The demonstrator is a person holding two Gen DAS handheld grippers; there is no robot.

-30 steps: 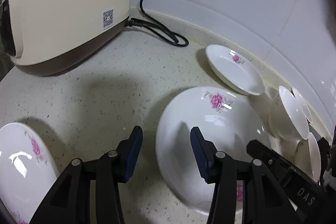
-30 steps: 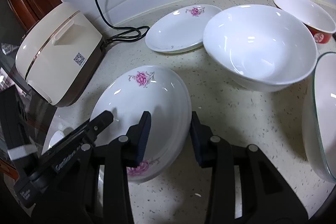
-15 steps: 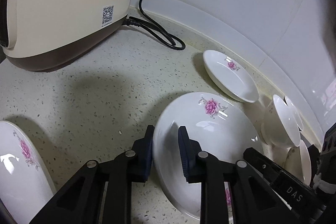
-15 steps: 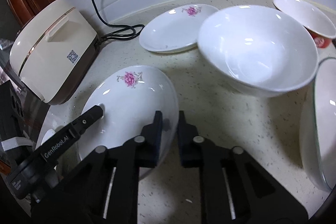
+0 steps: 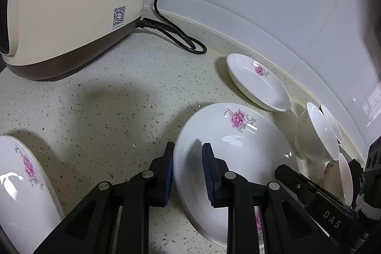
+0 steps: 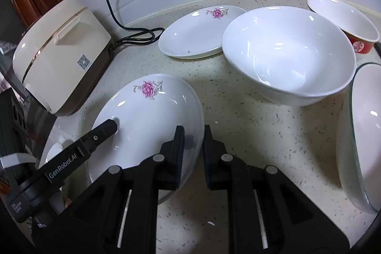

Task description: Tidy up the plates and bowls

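Note:
A large white oval plate point(image 5: 238, 139) with a pink flower lies between both grippers on the speckled counter. My left gripper point(image 5: 188, 156) is shut on its left rim, one blue pad over the rim and one under it. My right gripper point(image 6: 193, 135) is shut on the opposite rim of the same plate point(image 6: 147, 116). Each view shows the other gripper's finger on the plate's far side. A smaller flowered plate point(image 6: 197, 32) lies by the wall, and a big white bowl point(image 6: 290, 58) stands to its right.
A cream rice cooker point(image 5: 71, 6) with a black cord point(image 5: 176, 35) stands at the back left. Another flowered plate point(image 5: 21, 185) lies at the left. A red bowl point(image 6: 352, 27) and a green-rimmed dish point(image 6: 364, 135) sit at the right.
Both grippers have closed from open onto opposite rims of the large flowered plate. The plate's edge now sits pinched between each pair of pads.

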